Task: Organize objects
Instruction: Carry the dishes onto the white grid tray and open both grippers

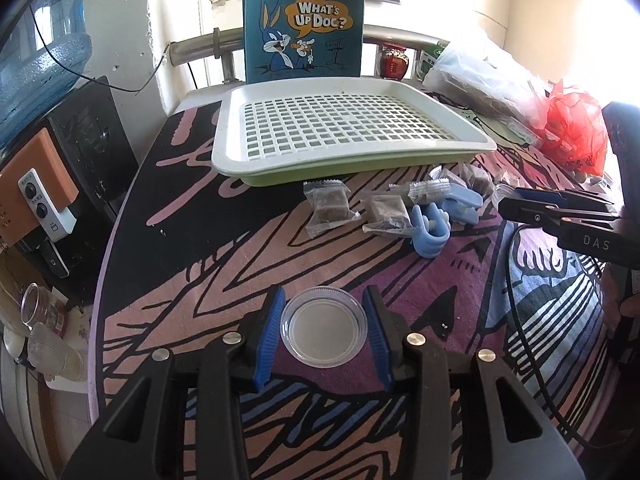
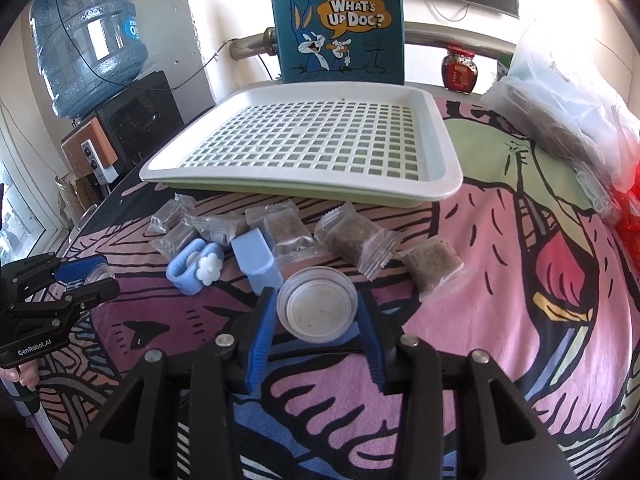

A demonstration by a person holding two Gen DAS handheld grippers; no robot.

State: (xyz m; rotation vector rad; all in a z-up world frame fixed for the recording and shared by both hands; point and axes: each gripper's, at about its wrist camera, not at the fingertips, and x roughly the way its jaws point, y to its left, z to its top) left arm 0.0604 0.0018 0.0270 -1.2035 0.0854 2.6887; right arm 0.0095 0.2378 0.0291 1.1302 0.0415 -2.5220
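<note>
The white slotted tray point(image 2: 304, 148) sits on a green tray at the far side of the counter point(image 2: 500, 280), which is covered with a pink and black cartoon cloth. Behind the tray stands a teal bag point(image 2: 336, 20) printed with a rabbit and the words "WHAT'S UP DOC?". To the left of the tray, off the counter, is a blue water bottle point(image 2: 88, 36) with a green label in Chinese characters, of which I can read "虎". To the right behind the tray is a small red jar point(image 2: 459, 68); its label is too small to read. In front of the tray lie several clear snack packets point(image 2: 352, 240) with brown blocks inside, and among them two light blue clips point(image 2: 196, 266), one with a white flower. The left tongs point(image 1: 324, 330) are narrow, with a clear round lid point(image 1: 323, 326) between the blue pads; the pads seem to touch its rim on both sides. The right tongs point(image 2: 316, 312) are also narrow and hold a small clear round cup point(image 2: 317, 306), just in front of the packets. From the right wrist view the left device shows the writing "GenRobot.AI"; from the left wrist view the right one shows the letters "DAS".
</note>
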